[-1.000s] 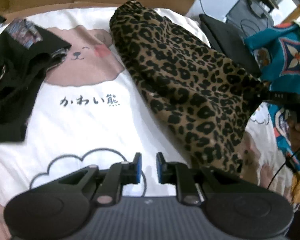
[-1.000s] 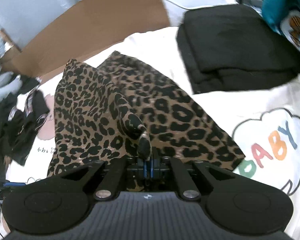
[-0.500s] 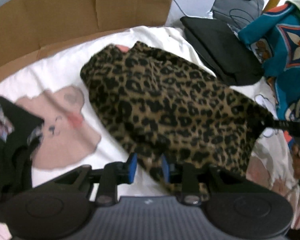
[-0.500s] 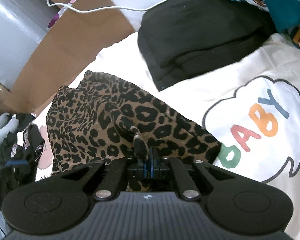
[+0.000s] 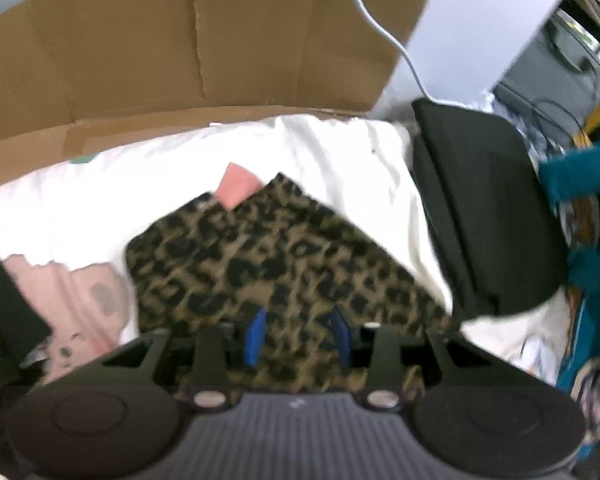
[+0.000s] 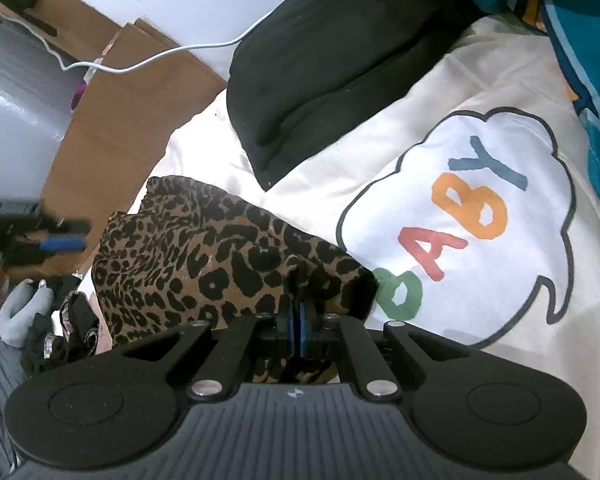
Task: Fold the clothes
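Note:
A leopard-print garment (image 5: 260, 264) lies bunched on the white printed sheet (image 5: 340, 160), with a pink patch at its far edge. My left gripper (image 5: 297, 336) is open. Its blue pads (image 5: 254, 336) stand wide apart just over the near part of the leopard fabric, and nothing is pinched between them. In the right wrist view, my right gripper (image 6: 298, 320) is shut on a raised fold at the near corner of the leopard garment (image 6: 220, 264). The left gripper (image 6: 56, 244) shows there as a blur beyond the garment's far left side.
A folded black stack (image 5: 480, 220) lies right of the garment on the sheet (image 6: 380, 152), also seen as black stack (image 6: 340, 60). Cardboard (image 5: 180, 52) stands along the far edge with a white cable (image 6: 160, 56). Teal fabric (image 6: 580, 20) is at the right. Dark clothes (image 6: 60, 332) are piled at the left.
The left gripper has swung forward from the bare sheet to over the leopard garment, and its fingers have spread wider. The right gripper kept its hold and the garment now lies shorter.

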A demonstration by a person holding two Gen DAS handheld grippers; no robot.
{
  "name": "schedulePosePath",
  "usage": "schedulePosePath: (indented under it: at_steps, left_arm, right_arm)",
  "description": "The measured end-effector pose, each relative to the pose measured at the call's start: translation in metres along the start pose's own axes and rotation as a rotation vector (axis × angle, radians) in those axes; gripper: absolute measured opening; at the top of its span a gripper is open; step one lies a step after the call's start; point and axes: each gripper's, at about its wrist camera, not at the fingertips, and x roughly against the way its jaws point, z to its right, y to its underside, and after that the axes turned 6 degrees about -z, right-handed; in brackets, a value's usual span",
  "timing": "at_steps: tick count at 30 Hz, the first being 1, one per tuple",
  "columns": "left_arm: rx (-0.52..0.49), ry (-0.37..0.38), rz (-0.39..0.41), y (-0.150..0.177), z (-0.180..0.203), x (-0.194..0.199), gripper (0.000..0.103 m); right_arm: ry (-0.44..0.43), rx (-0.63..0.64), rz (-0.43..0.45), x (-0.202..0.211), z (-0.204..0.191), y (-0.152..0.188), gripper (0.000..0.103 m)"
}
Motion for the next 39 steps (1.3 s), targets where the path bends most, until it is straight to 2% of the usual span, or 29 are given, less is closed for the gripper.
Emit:
schedulePosePath:
  at_steps: [4,7,8,17,19,21,25,27,28,30,32,33,35,39]
  left_arm:
    - [0.075,-0.026,-0.043,-0.023,0.008,-0.028,0.039]
    - [0.129,-0.045,-0.061,-0.032,0.010,-0.038,0.039]
    - [0.145,-0.048,-0.067,-0.035,0.010,-0.040,0.039]
    - [0.253,-0.136,-0.143,-0.062,0.016,-0.065,0.039]
    - [0.272,-0.194,-0.179,-0.067,0.017,-0.075,0.039]
    - [0.323,-0.217,-0.200,-0.069,0.012,-0.085,0.041]
    - [0.479,-0.185,-0.222,-0.068,-0.005,-0.100,0.047]
    - [0.508,-0.173,-0.217,-0.067,-0.009,-0.103,0.048]
    - [0.503,-0.177,-0.221,-0.067,-0.009,-0.105,0.047]
    - [0.503,-0.190,-0.227,-0.064,-0.009,-0.106,0.030]
    - [0.519,-0.201,-0.229,-0.060,-0.011,-0.105,0.013]
    - [0.514,-0.190,-0.226,-0.058,-0.011,-0.100,0.010]
    - [0.504,-0.169,-0.221,-0.054,-0.010,-0.092,0.002]
    - [0.523,-0.101,-0.174,-0.048,-0.008,-0.063,0.002]
  right_arm:
    - [-0.008,0.008,0.004,-0.006,0.000,-0.003,0.010]
    - [-0.001,0.004,0.015,-0.006,0.003,-0.007,0.024]
    - [0.003,0.004,0.016,-0.007,0.004,-0.008,0.025]
    - [-0.017,-0.009,0.016,-0.005,0.014,-0.010,0.025]
    - [-0.015,-0.002,0.014,-0.007,0.012,-0.009,0.026]
    - [-0.012,0.011,0.011,-0.009,0.010,-0.010,0.026]
    - [-0.004,0.040,0.007,-0.012,0.007,-0.013,0.026]
    - [-0.001,0.052,0.004,-0.014,0.005,-0.014,0.026]
    - [0.000,0.057,0.005,-0.014,0.004,-0.015,0.026]
    - [0.004,0.071,0.006,-0.015,0.002,-0.015,0.025]
    - [0.005,0.072,0.010,-0.015,0.001,-0.015,0.019]
    - [-0.002,0.070,0.014,-0.015,0.002,-0.014,0.005]
    - [-0.014,0.071,0.024,-0.013,0.003,-0.013,0.003]
    - [-0.029,0.067,0.052,-0.006,0.003,-0.009,0.003]
